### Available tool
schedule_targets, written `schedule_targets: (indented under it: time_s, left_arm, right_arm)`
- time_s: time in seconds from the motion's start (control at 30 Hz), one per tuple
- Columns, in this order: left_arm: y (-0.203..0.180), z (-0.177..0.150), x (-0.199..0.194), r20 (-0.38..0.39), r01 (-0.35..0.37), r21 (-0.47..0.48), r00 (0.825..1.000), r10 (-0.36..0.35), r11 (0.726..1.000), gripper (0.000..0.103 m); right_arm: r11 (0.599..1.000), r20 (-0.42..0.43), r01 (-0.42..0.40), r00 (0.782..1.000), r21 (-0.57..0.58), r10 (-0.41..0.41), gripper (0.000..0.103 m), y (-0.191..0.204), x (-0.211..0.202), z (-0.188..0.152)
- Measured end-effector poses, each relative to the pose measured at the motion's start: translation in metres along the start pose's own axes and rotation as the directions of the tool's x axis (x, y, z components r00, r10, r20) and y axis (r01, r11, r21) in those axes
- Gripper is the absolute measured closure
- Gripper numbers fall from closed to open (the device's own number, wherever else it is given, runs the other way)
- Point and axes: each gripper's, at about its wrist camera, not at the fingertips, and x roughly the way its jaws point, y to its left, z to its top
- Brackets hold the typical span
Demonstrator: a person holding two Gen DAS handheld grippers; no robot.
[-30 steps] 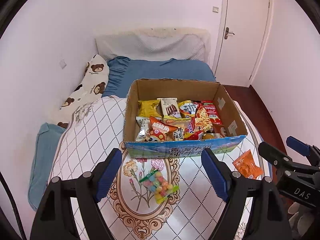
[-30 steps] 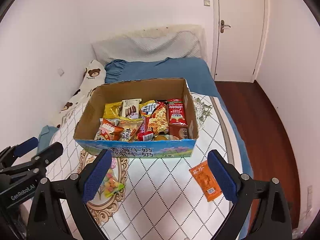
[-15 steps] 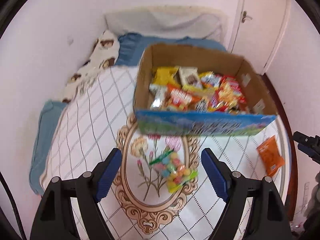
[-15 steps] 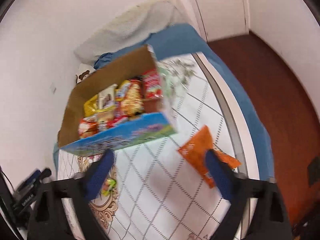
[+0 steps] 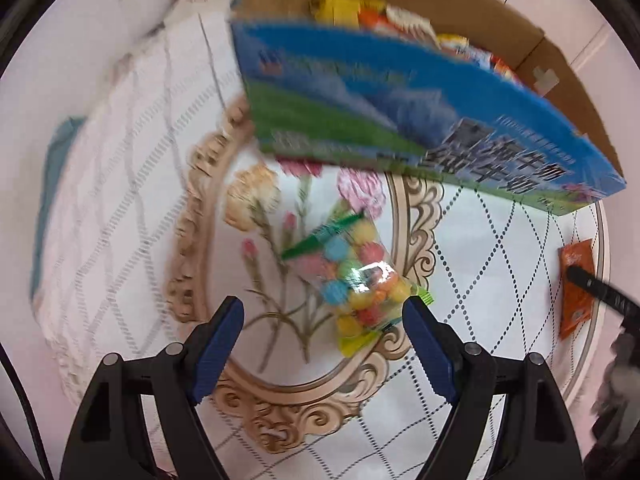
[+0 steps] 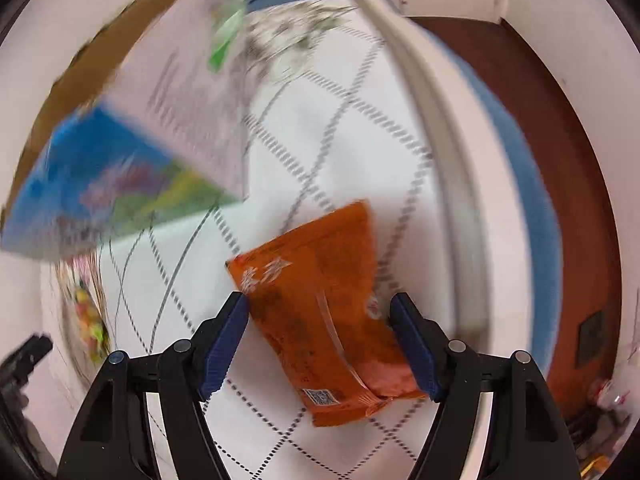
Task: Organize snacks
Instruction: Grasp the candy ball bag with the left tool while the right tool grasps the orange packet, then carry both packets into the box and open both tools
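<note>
A clear bag of coloured candies [image 5: 352,280] lies on the white quilt in front of a cardboard box [image 5: 400,92] with a blue printed front, full of snack packs. My left gripper [image 5: 323,314] is open just above the bag, which lies mostly ahead of its fingers. An orange snack packet [image 6: 324,320] lies on the quilt by the bed's right edge. My right gripper [image 6: 319,310] is open, with the packet lying between its fingers. The packet also shows at the right of the left wrist view [image 5: 576,284]. The candy bag shows at the left of the right wrist view [image 6: 86,320].
The quilt [image 5: 120,200] has a diamond pattern and a floral oval frame. The bed's right edge [image 6: 460,200] drops to a dark wooden floor [image 6: 560,140]. White walls and a door stand behind the box. Both views are blurred.
Both grippers have dropped down and forward toward the bed. The left one now sits over the candy bag, the right one straddles the orange packet. Both stay open.
</note>
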Motion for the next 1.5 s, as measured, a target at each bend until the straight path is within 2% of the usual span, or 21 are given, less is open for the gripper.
schedule_targets:
  time_s: [0.1,0.2,0.33,0.4,0.43,0.53,0.6,0.73,0.8,0.87,0.97,1.0,1.07,1.1,1.17,1.27,1.4,1.5]
  left_arm:
    - [0.001,0.008,0.022,-0.073,0.054,-0.040,0.996,-0.056,0.998,0.022]
    - [0.006,0.014,0.043,-0.140,0.114,-0.103,0.982,-0.128,0.988,0.022]
    - [0.013,0.017,0.057,-0.143,0.174,-0.182,0.969,-0.202,0.968,0.022]
    - [0.016,0.017,0.057,-0.116,0.182,-0.187,0.972,-0.205,0.965,0.032]
    - [0.015,0.016,0.057,-0.111,0.184,-0.179,0.972,-0.206,0.966,0.039]
    - [0.011,0.012,0.051,-0.092,0.176,-0.123,0.978,-0.188,0.977,0.047]
    - [0.007,0.002,0.047,-0.086,0.154,-0.055,0.984,-0.158,0.987,0.048]
    - [0.006,-0.033,0.042,-0.116,0.133,0.061,0.985,-0.125,0.989,0.048]
    - [0.007,-0.055,0.040,-0.150,0.142,0.110,0.981,-0.124,0.984,0.048]
    - [0.009,-0.074,0.040,-0.206,0.175,0.147,0.968,-0.143,0.974,0.048]
    - [0.019,-0.086,0.044,-0.241,0.212,0.122,0.954,-0.179,0.970,0.046]
    - [0.024,-0.086,0.048,-0.245,0.223,0.099,0.950,-0.193,0.970,0.046]
    - [0.037,-0.082,0.059,-0.252,0.247,0.024,0.939,-0.234,0.969,0.046]
    - [0.041,-0.080,0.063,-0.255,0.257,-0.007,0.934,-0.250,0.966,0.046]
    - [0.054,-0.079,0.070,-0.255,0.282,-0.079,0.922,-0.293,0.956,0.043]
    - [0.074,-0.075,0.076,-0.252,0.305,-0.152,0.908,-0.336,0.940,0.043]
    - [0.086,-0.061,0.077,-0.253,0.307,-0.182,0.904,-0.346,0.934,0.043]
    - [0.088,-0.059,0.077,-0.251,0.292,-0.181,0.909,-0.332,0.939,0.043]
  right_arm:
    - [0.998,-0.029,-0.049,0.998,-0.036,0.048,0.031,0.022,0.004,-0.012]
    - [0.995,-0.057,-0.058,0.997,-0.083,0.054,0.031,0.043,0.004,-0.027]
    - [0.991,-0.075,-0.028,0.997,-0.128,0.018,0.031,0.058,0.010,-0.043]
    - [0.990,-0.084,-0.007,0.996,-0.139,-0.005,0.031,0.062,0.017,-0.047]
    - [0.990,-0.084,0.000,0.996,-0.142,-0.013,0.031,0.062,0.019,-0.048]
    - [0.988,-0.092,0.016,0.995,-0.154,-0.030,0.032,0.065,0.028,-0.048]
    - [0.984,-0.088,0.024,0.995,-0.176,-0.040,0.038,0.070,0.029,-0.050]
    - [0.978,-0.100,0.012,0.994,-0.210,-0.034,0.039,0.088,0.029,-0.070]
    - [0.974,-0.124,-0.002,0.992,-0.225,-0.026,0.039,0.096,0.027,-0.086]
    - [0.973,-0.152,-0.021,0.988,-0.232,-0.015,0.039,0.100,0.025,-0.106]
    - [0.975,-0.180,-0.031,0.984,-0.221,-0.010,0.039,0.099,0.024,-0.133]
    - [0.973,-0.182,-0.014,0.983,-0.230,-0.029,0.038,0.100,0.025,-0.143]
    - [0.973,-0.182,0.005,0.982,-0.229,-0.048,0.029,0.100,0.030,-0.153]
    - [0.977,-0.179,0.005,0.983,-0.212,-0.044,0.025,0.099,0.032,-0.153]
    - [0.983,-0.189,-0.009,0.982,-0.181,-0.026,0.011,0.096,0.037,-0.157]
    - [0.984,-0.206,-0.016,0.978,-0.178,-0.021,0.000,0.104,0.050,-0.157]
    - [0.980,-0.228,0.035,0.970,-0.196,-0.080,0.000,0.114,0.075,-0.153]
    - [0.980,-0.266,0.016,0.961,-0.198,-0.070,0.000,0.118,0.086,-0.149]
